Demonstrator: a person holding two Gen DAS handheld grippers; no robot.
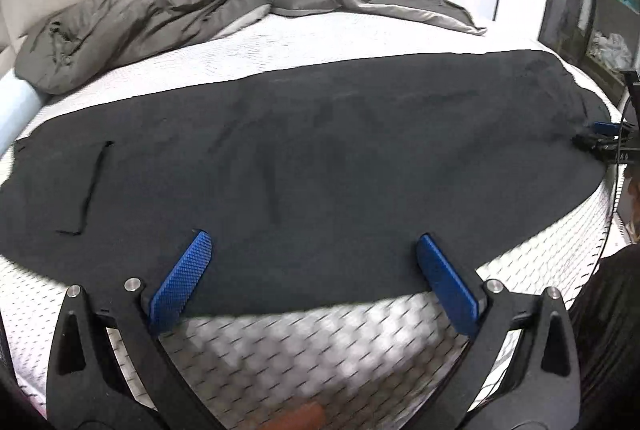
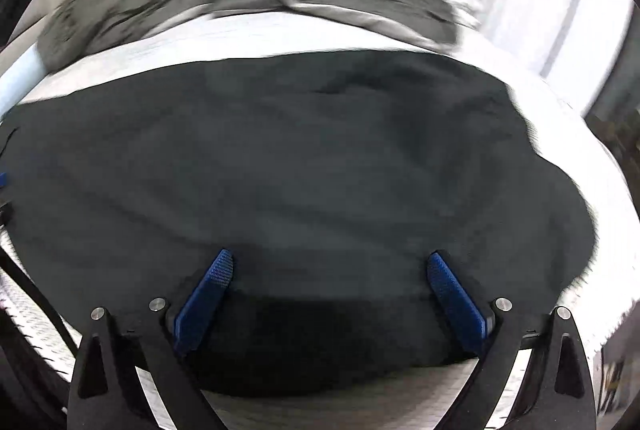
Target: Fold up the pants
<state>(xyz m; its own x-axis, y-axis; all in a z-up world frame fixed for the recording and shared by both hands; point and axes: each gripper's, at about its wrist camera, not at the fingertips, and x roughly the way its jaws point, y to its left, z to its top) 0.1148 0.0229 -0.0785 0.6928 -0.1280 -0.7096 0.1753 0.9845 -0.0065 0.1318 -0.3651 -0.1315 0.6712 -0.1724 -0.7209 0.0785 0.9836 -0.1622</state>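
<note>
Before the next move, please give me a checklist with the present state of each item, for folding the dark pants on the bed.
1. Dark fabric pants lie spread flat on the white quilted mattress: ok.
2. Left gripper open, nothing between its blue fingers: ok.
3. Right gripper open, above the near hem: ok.
4. Crumpled grey duvet apart from the pants: ok.
5. Both views sharp enough to aim: not ok, the right wrist view is blurred.
6. How many layers the pants have: cannot tell.
</note>
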